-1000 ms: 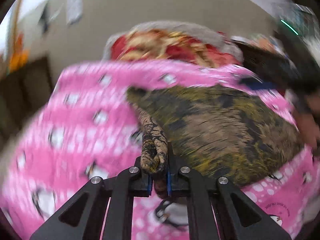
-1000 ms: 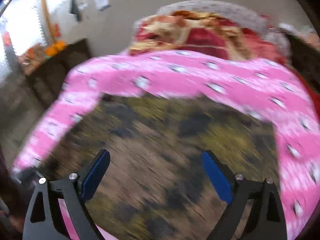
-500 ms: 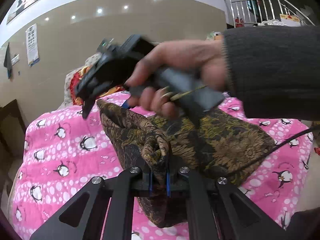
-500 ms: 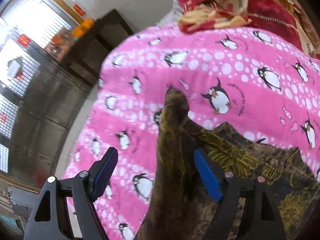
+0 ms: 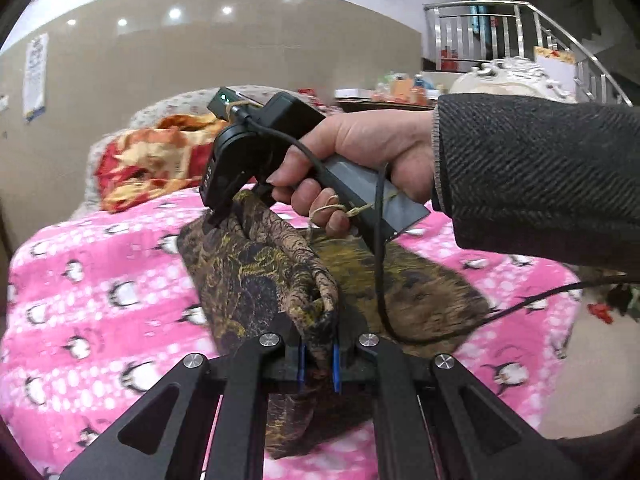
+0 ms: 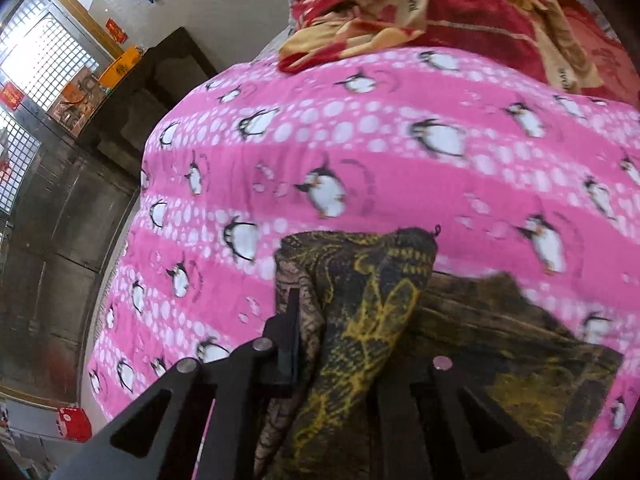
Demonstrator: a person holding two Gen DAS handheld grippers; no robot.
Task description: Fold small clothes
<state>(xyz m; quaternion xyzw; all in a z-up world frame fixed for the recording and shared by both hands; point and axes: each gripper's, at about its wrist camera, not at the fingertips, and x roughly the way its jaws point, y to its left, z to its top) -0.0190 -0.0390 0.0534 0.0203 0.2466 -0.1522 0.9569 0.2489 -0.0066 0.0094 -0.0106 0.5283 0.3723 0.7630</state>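
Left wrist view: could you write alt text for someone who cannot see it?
The left gripper is shut on a bunched edge of a dark brown-and-gold garment lifted over a pink penguin blanket. Beyond, a hand holds the right gripper on the same cloth.

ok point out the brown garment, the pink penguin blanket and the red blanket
brown garment [image 5: 256, 276], left wrist view, raised fold
pink penguin blanket [image 6: 360, 128], right wrist view, bare middle
red blanket [image 6: 472, 12], right wrist view, crumpled top

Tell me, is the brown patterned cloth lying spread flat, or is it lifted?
Partly lifted. The left claw and right claw each pinch an edge of the cloth; the rest lies on the pink blanket.
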